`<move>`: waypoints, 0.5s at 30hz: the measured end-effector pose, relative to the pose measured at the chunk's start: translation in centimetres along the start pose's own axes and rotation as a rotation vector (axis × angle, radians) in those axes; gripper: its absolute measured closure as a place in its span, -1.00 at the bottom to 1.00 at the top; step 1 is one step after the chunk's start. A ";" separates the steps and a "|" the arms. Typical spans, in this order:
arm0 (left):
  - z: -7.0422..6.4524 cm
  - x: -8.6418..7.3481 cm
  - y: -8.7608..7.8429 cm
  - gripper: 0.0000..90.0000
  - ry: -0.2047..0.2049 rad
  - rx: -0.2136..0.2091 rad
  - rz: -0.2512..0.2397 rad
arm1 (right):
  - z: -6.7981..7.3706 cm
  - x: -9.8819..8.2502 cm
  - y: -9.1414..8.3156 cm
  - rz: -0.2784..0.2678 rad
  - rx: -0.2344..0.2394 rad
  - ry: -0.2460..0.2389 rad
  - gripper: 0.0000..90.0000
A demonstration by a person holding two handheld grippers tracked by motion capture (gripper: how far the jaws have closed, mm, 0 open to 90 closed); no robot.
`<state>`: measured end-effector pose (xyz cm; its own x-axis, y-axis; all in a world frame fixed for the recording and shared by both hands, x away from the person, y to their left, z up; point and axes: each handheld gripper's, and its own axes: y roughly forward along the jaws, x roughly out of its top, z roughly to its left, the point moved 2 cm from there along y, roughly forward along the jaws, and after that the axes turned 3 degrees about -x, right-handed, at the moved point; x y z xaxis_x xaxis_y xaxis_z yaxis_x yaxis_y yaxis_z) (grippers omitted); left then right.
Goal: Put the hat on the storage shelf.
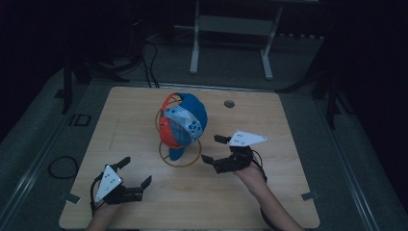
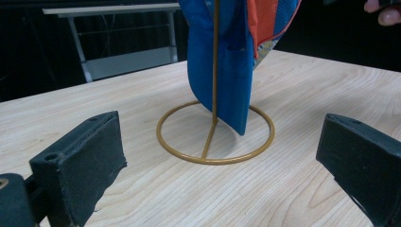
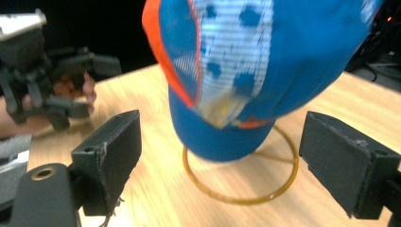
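High view: a cap (image 1: 185,122) hangs on a wire stand (image 1: 180,156) on the table (image 1: 269,192).
Both the left gripper (image 1: 137,172) and right gripper (image 1: 214,148) are released, jaws spread, with the cap just ahead of each.

text check | nothing readable anywhere tbh | cap (image 3: 265,71) just had blue dots on a white panel, no logo or letters | gripper plates showed dots only, no numbers

Dim rm — grey carpet (image 1: 231,62), white-frame desk (image 1: 234,24) behind wood table (image 1: 269,192).
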<state>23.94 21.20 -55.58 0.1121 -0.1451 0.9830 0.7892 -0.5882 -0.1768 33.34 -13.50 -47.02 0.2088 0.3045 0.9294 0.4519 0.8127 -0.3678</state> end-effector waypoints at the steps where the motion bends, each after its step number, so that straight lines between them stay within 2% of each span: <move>1: 0.0 0.0 0.0 -0.96 -0.001 -0.001 0.000 | 0.0 -0.4 0.1 0.010 0.004 -0.001 -0.70; 11: 0.1 -0.1 0.0 -0.96 -0.005 -0.004 0.000 | 0.3 -3.4 0.6 0.042 0.016 0.006 -0.69; 15: 0.0 -0.2 0.1 -0.96 -0.002 -0.007 0.014 | 0.4 -4.5 0.7 0.050 0.018 0.003 -0.70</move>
<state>24.03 21.18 -55.80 0.1246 -0.1516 0.9806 0.7832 -0.5917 -0.1910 32.42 -14.10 -51.42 0.2336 0.3435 0.9097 0.4253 0.8052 -0.4132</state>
